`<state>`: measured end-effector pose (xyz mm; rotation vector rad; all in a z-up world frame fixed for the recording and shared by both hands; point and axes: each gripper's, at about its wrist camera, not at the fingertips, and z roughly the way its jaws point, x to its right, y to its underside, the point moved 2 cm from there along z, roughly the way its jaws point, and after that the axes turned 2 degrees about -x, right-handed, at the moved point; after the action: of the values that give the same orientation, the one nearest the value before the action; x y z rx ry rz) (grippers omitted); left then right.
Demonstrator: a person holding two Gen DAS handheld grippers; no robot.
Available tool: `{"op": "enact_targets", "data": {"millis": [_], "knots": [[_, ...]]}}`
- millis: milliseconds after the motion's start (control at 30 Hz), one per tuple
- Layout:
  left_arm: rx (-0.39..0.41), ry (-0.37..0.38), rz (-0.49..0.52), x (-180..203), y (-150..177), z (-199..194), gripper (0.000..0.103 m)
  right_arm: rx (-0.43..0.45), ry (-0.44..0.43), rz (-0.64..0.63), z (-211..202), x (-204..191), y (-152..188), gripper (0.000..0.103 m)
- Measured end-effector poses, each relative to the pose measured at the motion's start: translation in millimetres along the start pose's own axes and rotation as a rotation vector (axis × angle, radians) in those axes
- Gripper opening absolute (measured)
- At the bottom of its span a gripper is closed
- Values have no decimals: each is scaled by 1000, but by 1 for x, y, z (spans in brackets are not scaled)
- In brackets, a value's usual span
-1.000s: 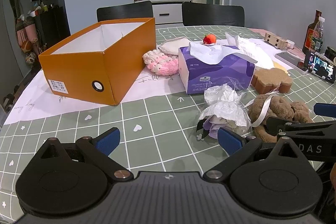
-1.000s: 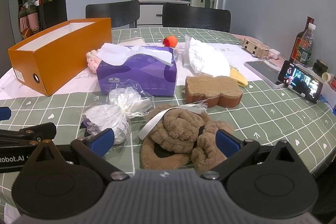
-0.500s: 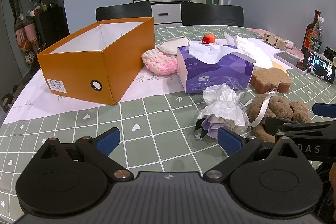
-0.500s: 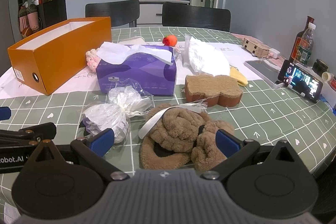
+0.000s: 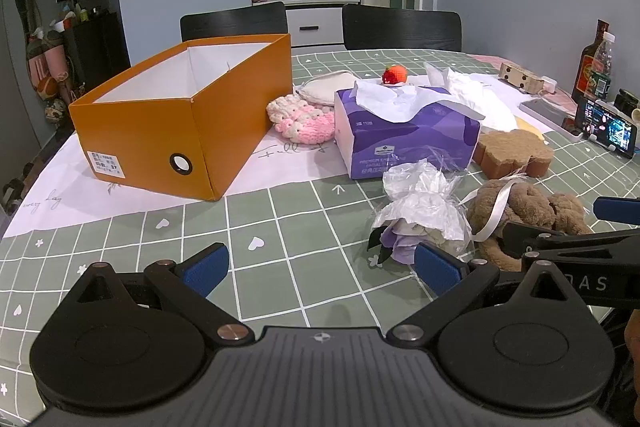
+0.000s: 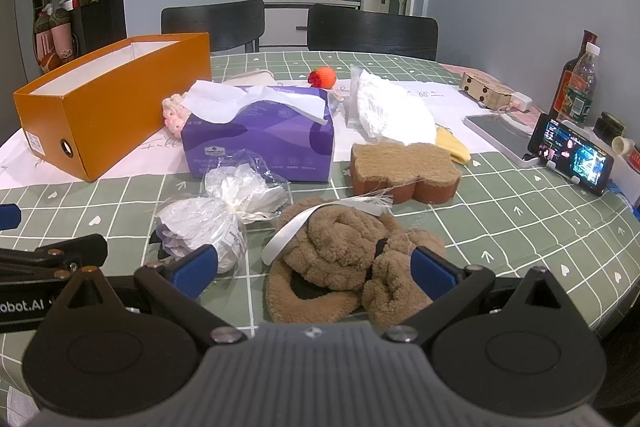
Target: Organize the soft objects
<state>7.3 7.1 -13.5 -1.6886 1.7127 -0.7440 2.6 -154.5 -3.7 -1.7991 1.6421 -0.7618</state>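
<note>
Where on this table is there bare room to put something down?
Bare checked tablecloth lies in front of the orange box, left of the plastic-wrapped bundle. More lies between the brown plush toy and phone. Around the purple tissue box it is crowded.

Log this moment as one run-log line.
left gripper: open, empty | right gripper: open, plush between fingers, ungripped | box: looks empty

Two low wrist views side by side, facing across the table point(image 5: 304, 227), close, sharing the tissue box point(image 6: 260, 147)
</note>
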Motion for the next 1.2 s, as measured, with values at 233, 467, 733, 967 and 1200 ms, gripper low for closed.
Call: {"op": "enact_targets", "data": {"millis": [233, 467, 733, 967, 1200], "knots": [[0, 3, -1, 0, 1, 0, 103, 0, 0, 0, 0, 0, 0, 101], [3, 9, 0, 1, 1, -1, 103, -2, 0, 2, 0, 2, 1, 101], [14, 20, -2, 1, 1, -4, 103, -2, -1, 1, -1, 3, 2, 101], [22, 30, 1, 1, 0, -5, 103, -2, 4, 9, 2, 6, 1, 101], [57, 15, 23, -6, -16, -8, 103, 119, -82, -77, -17, 15, -28, 101]]}}
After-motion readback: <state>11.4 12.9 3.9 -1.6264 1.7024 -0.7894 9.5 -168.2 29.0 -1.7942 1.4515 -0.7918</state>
